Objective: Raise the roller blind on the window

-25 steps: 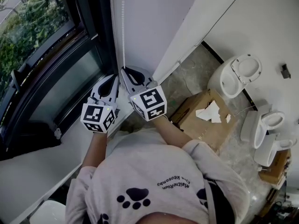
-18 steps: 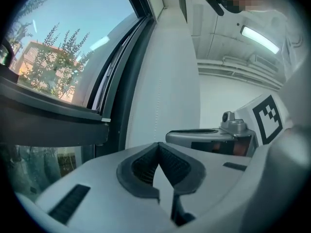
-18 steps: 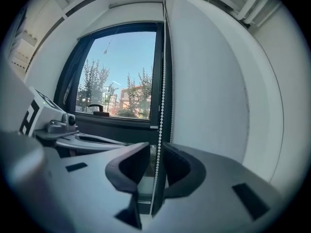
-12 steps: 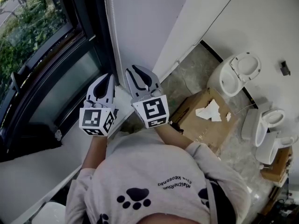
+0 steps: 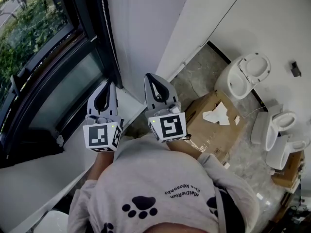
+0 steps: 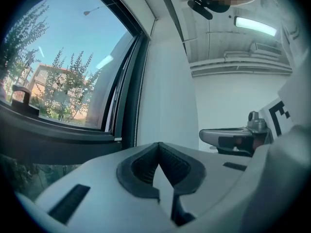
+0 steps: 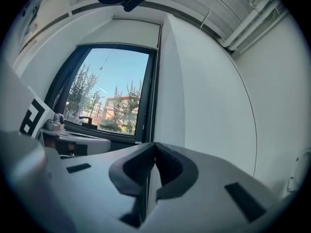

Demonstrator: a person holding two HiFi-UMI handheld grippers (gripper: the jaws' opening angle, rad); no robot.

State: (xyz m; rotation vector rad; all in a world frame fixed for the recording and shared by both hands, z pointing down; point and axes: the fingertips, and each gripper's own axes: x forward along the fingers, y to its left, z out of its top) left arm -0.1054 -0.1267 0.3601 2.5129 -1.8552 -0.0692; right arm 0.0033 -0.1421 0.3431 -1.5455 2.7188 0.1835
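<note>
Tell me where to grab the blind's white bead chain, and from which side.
Probably best to grip the thin white bead chain on its straight hanging run beside the dark window frame. Come in level from the room side, jaws either side of the strand: it hangs vertical, close against the frame, with the white wall on its right.

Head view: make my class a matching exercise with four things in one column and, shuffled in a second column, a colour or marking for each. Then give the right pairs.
Column one:
1 cardboard box
2 window frame
3 uppermost toilet
4 sweatshirt

Column two:
a white
b paw prints
c brown
d black

Pairs: 1-c; 2-d; 3-a; 4-b.
</note>
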